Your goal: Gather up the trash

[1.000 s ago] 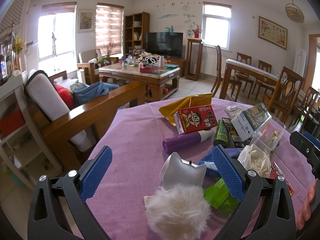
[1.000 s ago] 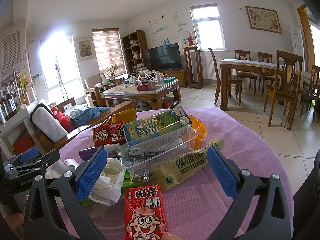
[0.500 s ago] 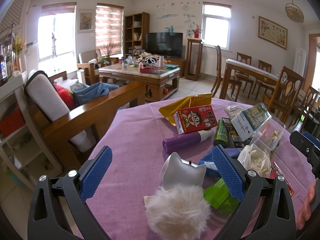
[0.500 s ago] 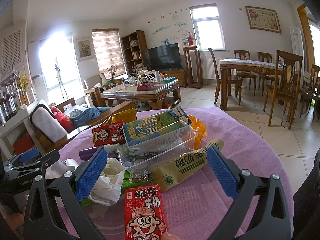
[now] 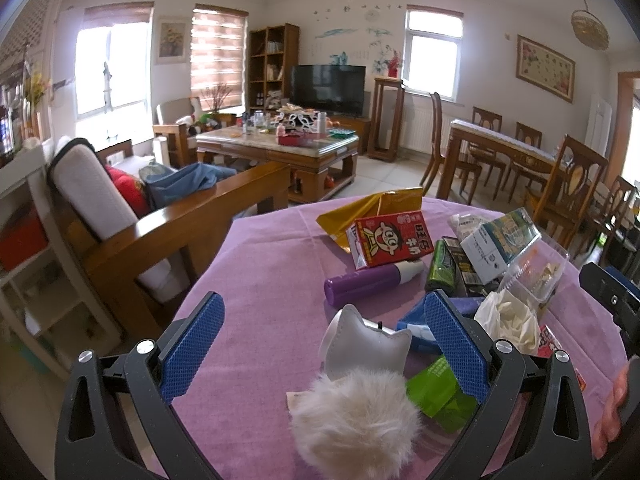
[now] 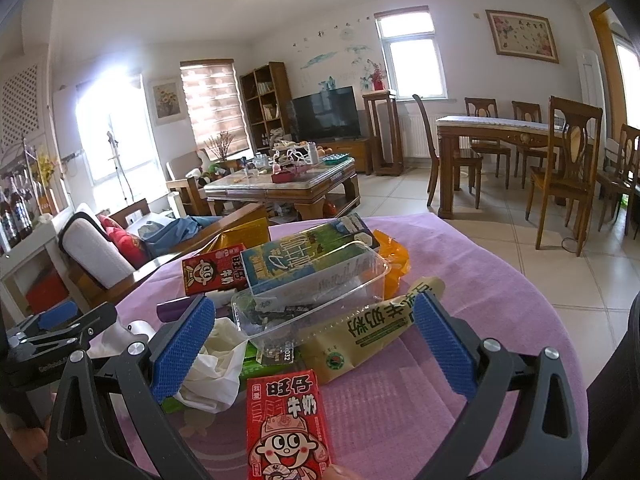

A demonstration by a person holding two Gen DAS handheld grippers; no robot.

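Purple tablecloth (image 5: 272,280) litter unchanged; left hand-held gripper (image 5: 324,344) and right hand-held gripper (image 6: 316,340) stay spread, holding nothing

2 wrist views low over purple-clothed table (image 5: 272,264), facing living room, sharing trash pile (image 6: 304,280)

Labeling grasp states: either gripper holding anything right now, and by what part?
Nothing held. Left gripper is open over the white pouch; right gripper is open over the clear tray. Pads touch nothing.
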